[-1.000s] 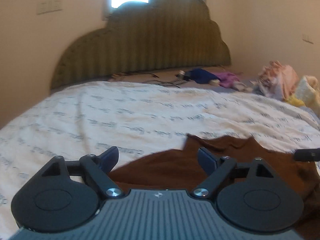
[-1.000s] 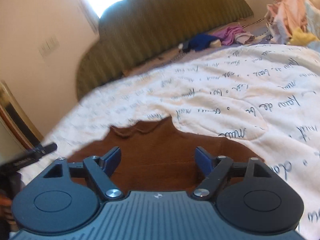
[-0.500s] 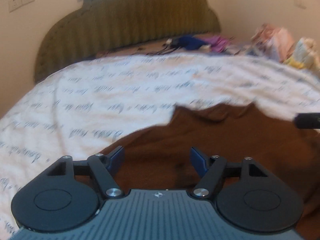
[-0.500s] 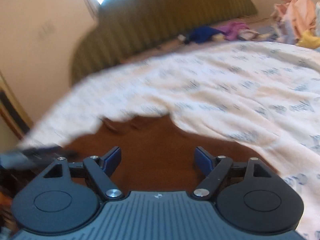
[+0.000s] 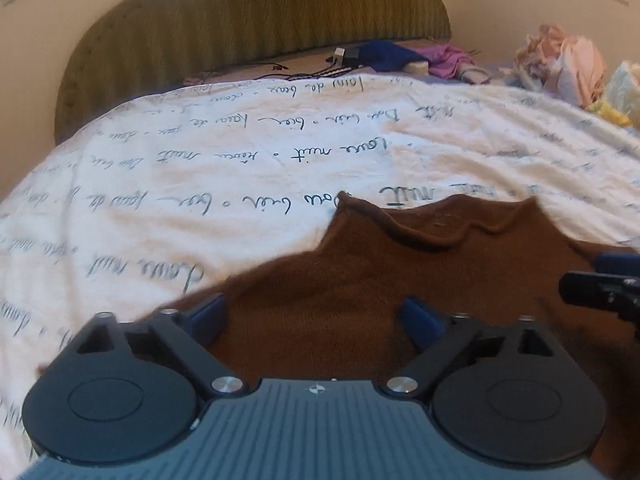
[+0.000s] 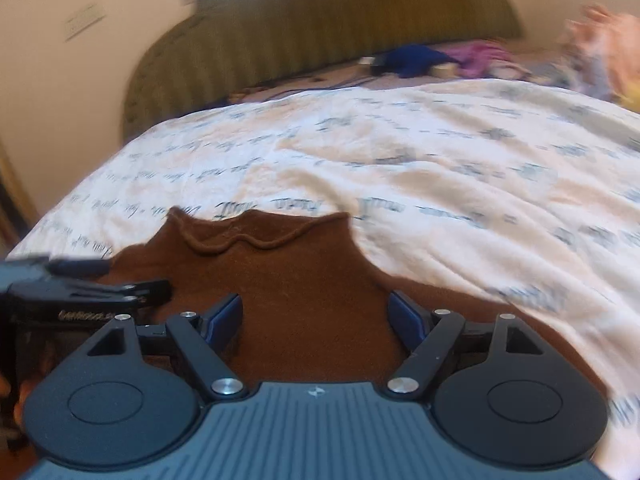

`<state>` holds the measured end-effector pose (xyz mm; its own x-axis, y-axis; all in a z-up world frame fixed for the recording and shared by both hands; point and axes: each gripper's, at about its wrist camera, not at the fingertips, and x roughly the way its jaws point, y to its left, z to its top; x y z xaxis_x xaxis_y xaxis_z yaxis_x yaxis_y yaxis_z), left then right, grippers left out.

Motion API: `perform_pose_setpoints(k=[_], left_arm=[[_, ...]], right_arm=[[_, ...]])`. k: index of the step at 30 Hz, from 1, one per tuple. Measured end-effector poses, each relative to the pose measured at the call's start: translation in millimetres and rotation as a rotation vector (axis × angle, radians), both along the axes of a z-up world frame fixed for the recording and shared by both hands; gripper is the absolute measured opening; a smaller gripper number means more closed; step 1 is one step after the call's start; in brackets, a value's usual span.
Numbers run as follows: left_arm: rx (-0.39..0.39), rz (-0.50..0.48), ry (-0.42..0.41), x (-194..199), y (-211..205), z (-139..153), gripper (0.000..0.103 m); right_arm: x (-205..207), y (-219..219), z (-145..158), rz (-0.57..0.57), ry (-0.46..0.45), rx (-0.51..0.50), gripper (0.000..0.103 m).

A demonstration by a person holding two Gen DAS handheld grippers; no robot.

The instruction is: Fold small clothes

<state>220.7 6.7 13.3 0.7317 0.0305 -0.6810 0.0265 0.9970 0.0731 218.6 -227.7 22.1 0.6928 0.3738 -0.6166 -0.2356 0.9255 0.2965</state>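
A small brown garment [image 5: 400, 272] lies flat on the white bedspread with its neckline pointing towards the headboard. It also shows in the right wrist view [image 6: 288, 272]. My left gripper [image 5: 316, 316] is open and empty, low over the garment's left part. My right gripper [image 6: 316, 312] is open and empty, low over its right part. The right gripper's tip shows at the right edge of the left wrist view [image 5: 600, 292]. The left gripper shows at the left edge of the right wrist view [image 6: 80, 296].
The white bedspread [image 5: 240, 152] with script lettering covers the bed. A green padded headboard [image 5: 248, 20] stands behind. Blue and purple clothes [image 5: 408, 58] and cables lie near it. A pile of pink and yellow clothes [image 5: 572, 68] sits at the far right.
Both grippers have tilted down and moved closer over the brown garment, so it fills more of each view. Both stay open.
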Motion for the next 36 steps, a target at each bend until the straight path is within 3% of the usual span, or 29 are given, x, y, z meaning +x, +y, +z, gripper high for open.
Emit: perform_pose_setpoints(k=[3, 6, 8, 10, 11, 13, 14, 17, 19, 20, 21, 23, 27, 30, 32, 34, 36], left_arm=[[-0.122, -0.068, -0.047, -56, 5, 19, 0.097], [-0.169, -0.101, -0.012, -88, 0, 11, 0.097], [-0.104, -0.107, 0.023, -92, -8, -6, 0.098], [0.006, -0.127, -0.025, -94, -13, -15, 0.103], [-0.016, -0.110, -0.008, -93, -8, -12, 0.102], [-0.040, -0.089, 0.011, -104, -2, 3, 0.091], [-0.053, -0.104, 0.003, -117, -1, 11, 0.092], [-0.099, -0.195, -0.012, -163, 1, 18, 0.102], [-0.048, -0.221, 0.041, -178, -4, -1, 0.102], [-0.010, -0.207, 0.059, -181, -4, -16, 0.103], [-0.045, -0.199, 0.009, -188, 2, -18, 0.103], [-0.069, -0.120, 0.022, -196, 10, -6, 0.097], [-0.145, -0.035, -0.035, -244, 38, 14, 0.102], [-0.192, 0.073, -0.045, -270, 77, 9, 0.101], [-0.259, 0.158, 0.000, -274, 102, -1, 0.099], [-0.312, 0.148, -0.023, -276, 108, 0, 0.099], [-0.386, 0.100, 0.000, -272, 105, 4, 0.096]], right_arm=[[-51, -14, 16, 0.063, -0.028, 0.096, 0.081], [-83, -7, 8, 0.051, 0.004, -0.024, 0.081], [-93, -3, -8, 0.055, -0.022, -0.109, 0.081], [-95, -7, -17, 0.078, -0.085, -0.132, 0.081], [-91, -12, -14, 0.055, -0.064, -0.095, 0.081], [-96, -16, 2, -0.043, -0.010, -0.083, 0.081], [-106, -16, 11, -0.062, -0.002, -0.076, 0.083], [-156, -6, 17, 0.066, -0.035, -0.037, 0.083], [-176, 7, -5, 0.106, 0.023, -0.117, 0.083], [-189, 10, -15, 0.125, -0.054, -0.170, 0.084], [-197, 11, -19, 0.143, -0.097, -0.198, 0.084], [-193, 2, -8, 0.071, -0.049, -0.146, 0.084], [-220, -27, 16, 0.045, -0.033, -0.020, 0.085], [-237, -72, 13, -0.042, 0.022, 0.086, 0.085], [-240, -99, 1, -0.124, 0.098, 0.169, 0.085], [-236, -107, -9, -0.119, 0.141, 0.233, 0.084], [-232, -100, -8, -0.105, 0.142, 0.212, 0.084]])
